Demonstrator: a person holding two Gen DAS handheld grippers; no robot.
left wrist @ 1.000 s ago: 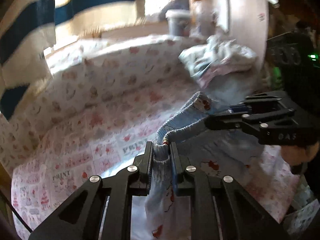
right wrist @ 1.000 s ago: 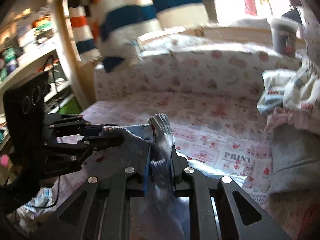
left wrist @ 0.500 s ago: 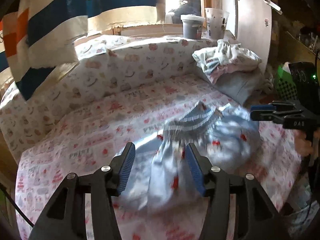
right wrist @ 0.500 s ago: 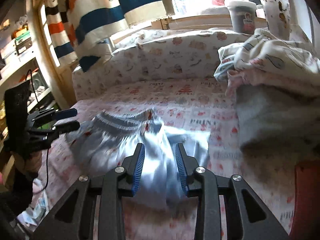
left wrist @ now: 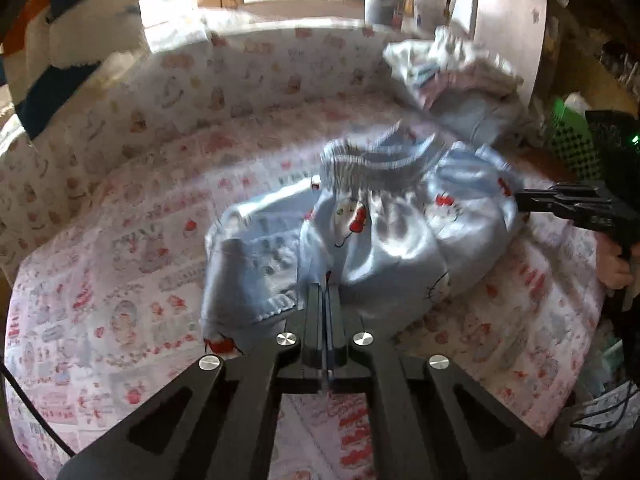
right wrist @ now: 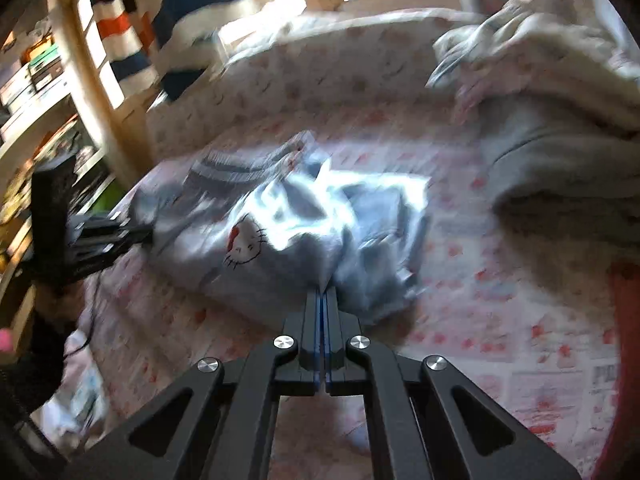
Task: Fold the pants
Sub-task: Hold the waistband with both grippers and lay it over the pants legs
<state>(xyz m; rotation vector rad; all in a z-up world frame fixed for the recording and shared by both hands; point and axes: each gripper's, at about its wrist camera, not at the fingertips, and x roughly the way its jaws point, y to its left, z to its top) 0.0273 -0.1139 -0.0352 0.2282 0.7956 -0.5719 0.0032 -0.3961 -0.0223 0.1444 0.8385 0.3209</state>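
Note:
Light blue Hello Kitty pants [left wrist: 380,232] lie crumpled on the patterned bed cover [left wrist: 120,248], striped grey waistband at the far side. My left gripper [left wrist: 325,292] is shut at the near edge of the pants, its tips pinching a fold of the cloth. In the right wrist view the pants [right wrist: 280,232] lie in the middle, and my right gripper [right wrist: 323,294] is shut on their near edge. Each gripper shows in the other's view at the pants' side, the right gripper [left wrist: 532,200] and the left gripper [right wrist: 132,236]. Both views are motion-blurred.
A heap of other clothes and a grey garment [left wrist: 460,80] lies at the bed's far right, also in the right wrist view [right wrist: 560,120]. A striped towel [right wrist: 180,20] hangs behind the bed. Shelves [right wrist: 36,100] stand at the left.
A second ago both grippers held the waistband in the air. They let go and opened, the pants dropped on the bed, and now both are shut on the pants' near edge.

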